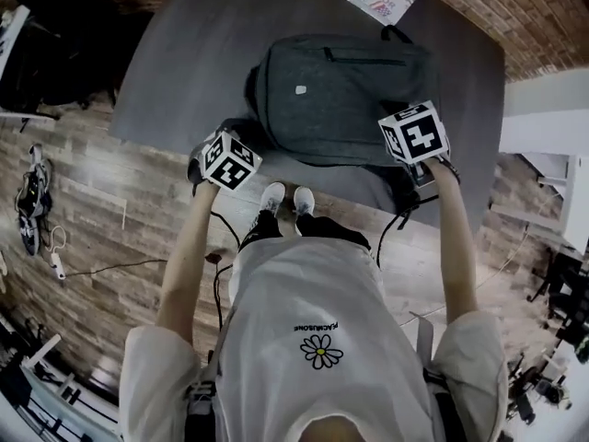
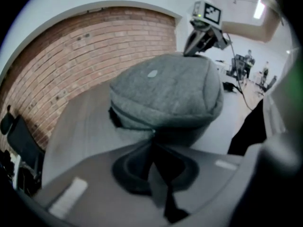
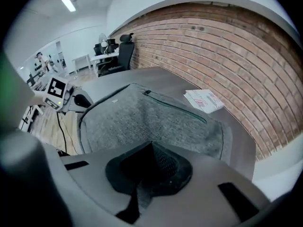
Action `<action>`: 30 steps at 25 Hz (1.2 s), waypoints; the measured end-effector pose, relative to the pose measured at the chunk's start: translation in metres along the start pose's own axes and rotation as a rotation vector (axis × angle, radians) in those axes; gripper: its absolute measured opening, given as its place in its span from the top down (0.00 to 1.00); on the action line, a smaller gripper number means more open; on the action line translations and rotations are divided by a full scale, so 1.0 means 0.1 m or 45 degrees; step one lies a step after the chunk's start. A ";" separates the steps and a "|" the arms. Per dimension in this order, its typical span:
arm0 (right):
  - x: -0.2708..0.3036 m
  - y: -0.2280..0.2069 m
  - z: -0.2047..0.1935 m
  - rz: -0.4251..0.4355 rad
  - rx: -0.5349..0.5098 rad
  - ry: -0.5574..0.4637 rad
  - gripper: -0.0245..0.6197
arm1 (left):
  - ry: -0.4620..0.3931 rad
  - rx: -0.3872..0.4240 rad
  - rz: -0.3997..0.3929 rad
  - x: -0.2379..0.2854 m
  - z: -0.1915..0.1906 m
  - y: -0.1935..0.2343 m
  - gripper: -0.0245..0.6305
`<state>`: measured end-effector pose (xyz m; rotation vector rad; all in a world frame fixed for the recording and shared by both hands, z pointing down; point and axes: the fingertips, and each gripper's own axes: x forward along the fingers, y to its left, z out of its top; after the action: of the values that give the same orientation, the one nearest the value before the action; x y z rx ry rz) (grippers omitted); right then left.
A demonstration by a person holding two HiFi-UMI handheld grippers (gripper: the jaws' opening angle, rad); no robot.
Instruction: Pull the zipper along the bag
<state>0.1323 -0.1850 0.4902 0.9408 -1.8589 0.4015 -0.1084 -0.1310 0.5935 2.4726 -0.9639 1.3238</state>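
Head view, left to right: the left claw, jaws together on nothing visible, sits at the lower-left corner of the one grey bag, which lies centre frame on the table. The right claw, likewise closed and empty, sits at the bag's lower-right corner. One zipper shows, running left-right, up-frame of both claws and about equally near each.

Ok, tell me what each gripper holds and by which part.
Cannot be told: left gripper and right gripper are both shut at the near edge of the grey fabric backpack, but no pinched tab or fabric shows.
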 end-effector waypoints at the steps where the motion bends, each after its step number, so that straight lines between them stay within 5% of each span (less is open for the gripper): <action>1: -0.05 -0.01 -0.10 -0.016 0.058 -0.004 0.96 | -0.004 0.037 -0.013 0.09 0.09 0.08 0.96; 6: -0.23 0.09 -0.39 -0.072 0.279 -0.033 0.96 | -0.001 0.194 -0.051 0.49 0.56 0.43 0.96; 11: -0.20 0.04 -0.41 -0.154 0.283 -0.012 0.96 | 0.000 0.305 -0.106 0.74 0.86 0.59 0.96; 19: -0.22 -0.01 -0.48 -0.131 0.336 -0.014 0.96 | -0.118 0.234 -0.286 0.54 0.87 0.43 0.96; 30: -0.20 0.06 -0.51 -0.150 0.339 -0.043 0.96 | -0.063 0.313 -0.622 0.04 0.29 -0.37 0.95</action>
<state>0.1638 -0.1411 0.4975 1.2368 -1.7976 0.5735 -0.0646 -0.1167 0.5848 2.6839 -0.1772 1.2715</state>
